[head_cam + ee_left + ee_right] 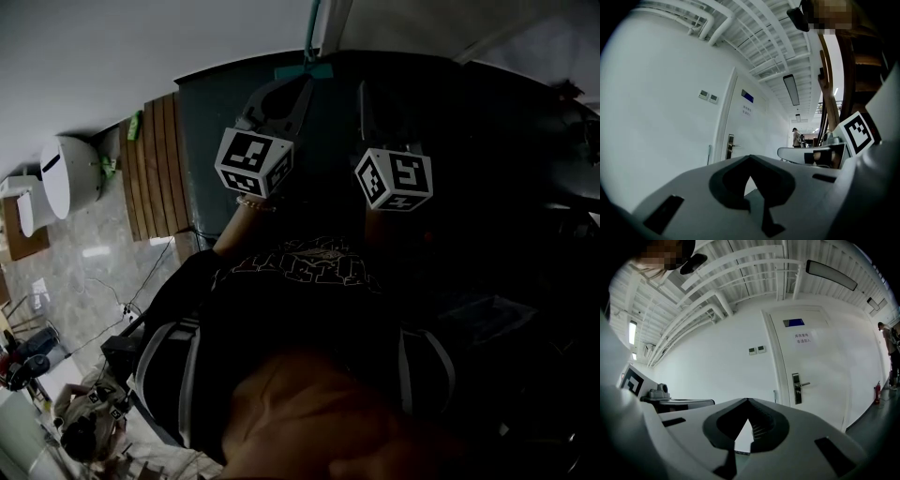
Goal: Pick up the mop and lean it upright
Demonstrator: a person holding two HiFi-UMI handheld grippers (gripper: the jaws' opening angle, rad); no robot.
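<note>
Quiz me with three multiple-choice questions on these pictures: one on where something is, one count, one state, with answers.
1. In the right gripper view, the fire extinguisher stands: A) left of the door; B) right of the door; C) on the ceiling.
2. How many wall control panels are beside the door? A) one; B) two; C) four.
3. The right gripper is: A) wide open; B) shut on a mop; C) shut, empty.
Answers: B, it stands near the picture's right edge; B, a pair sits left of the frame; C, the jaw tips meet with nothing between.
</note>
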